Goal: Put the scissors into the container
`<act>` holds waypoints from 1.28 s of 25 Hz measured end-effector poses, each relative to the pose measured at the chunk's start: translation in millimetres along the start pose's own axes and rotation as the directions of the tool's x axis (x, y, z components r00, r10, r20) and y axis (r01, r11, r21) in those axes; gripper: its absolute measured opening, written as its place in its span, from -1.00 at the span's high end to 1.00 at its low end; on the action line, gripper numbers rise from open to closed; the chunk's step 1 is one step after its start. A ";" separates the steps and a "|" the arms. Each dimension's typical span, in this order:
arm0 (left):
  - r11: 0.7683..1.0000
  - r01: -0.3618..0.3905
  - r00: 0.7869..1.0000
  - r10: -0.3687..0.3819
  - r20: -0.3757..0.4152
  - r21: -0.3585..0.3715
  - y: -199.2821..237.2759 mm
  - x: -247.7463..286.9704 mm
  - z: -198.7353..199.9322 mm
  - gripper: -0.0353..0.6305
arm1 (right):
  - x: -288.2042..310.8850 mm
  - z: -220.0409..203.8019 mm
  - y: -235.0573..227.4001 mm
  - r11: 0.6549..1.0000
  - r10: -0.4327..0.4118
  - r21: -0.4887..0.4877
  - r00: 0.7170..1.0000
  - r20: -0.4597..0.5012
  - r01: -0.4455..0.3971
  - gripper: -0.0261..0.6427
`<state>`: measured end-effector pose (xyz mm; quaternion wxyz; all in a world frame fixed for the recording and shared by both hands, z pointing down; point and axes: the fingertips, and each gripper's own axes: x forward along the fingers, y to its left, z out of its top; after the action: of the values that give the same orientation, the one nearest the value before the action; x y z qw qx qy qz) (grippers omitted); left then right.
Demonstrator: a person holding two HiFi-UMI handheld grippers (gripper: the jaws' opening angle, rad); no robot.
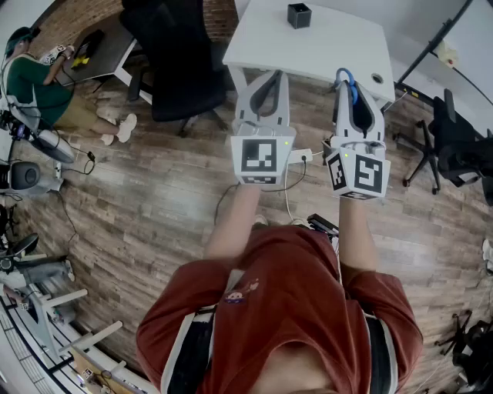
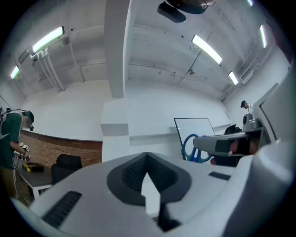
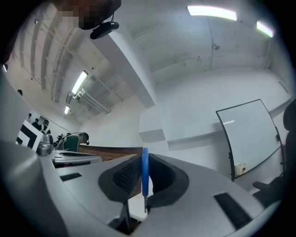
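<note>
- Head view: it alone shows the small black square container (image 1: 299, 15) at the far edge of the white table (image 1: 339, 58). Blue-handled scissors (image 1: 353, 92) jut from the right gripper (image 1: 347, 77) by the table's near edge.
- Left gripper view: the left gripper (image 2: 147, 162) has its jaws together, empty.
- Right gripper view: the jaws, set narrow, pinch the scissors' blue handle.

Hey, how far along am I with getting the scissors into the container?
Done: the scissors are picked up, clamped in the right gripper. In hand: they're held at the white table's near edge. Left: reach the black container at the table's far edge and drop them in. The left gripper is shut, empty.
</note>
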<state>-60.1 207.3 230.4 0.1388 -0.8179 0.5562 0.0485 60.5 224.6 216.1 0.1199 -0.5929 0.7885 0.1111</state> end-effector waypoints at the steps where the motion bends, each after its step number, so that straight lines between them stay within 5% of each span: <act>1: 1.000 0.001 1.000 -0.001 -0.001 -0.002 1.9 0.8 -0.7 0.86 | 1.8 -0.9 1.3 1.000 0.000 0.000 1.000 -0.001 0.000 0.77; 32: 0.995 0.082 0.996 -0.081 0.033 -0.050 76.7 4.4 -21.8 0.86 | 46.1 -24.5 65.8 0.996 -0.079 -0.045 0.996 -0.028 0.078 0.77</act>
<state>-130.9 171.0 237.0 0.1281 -0.8425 0.5186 0.0698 -16.5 192.9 226.7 0.0995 -0.6274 0.7638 0.1147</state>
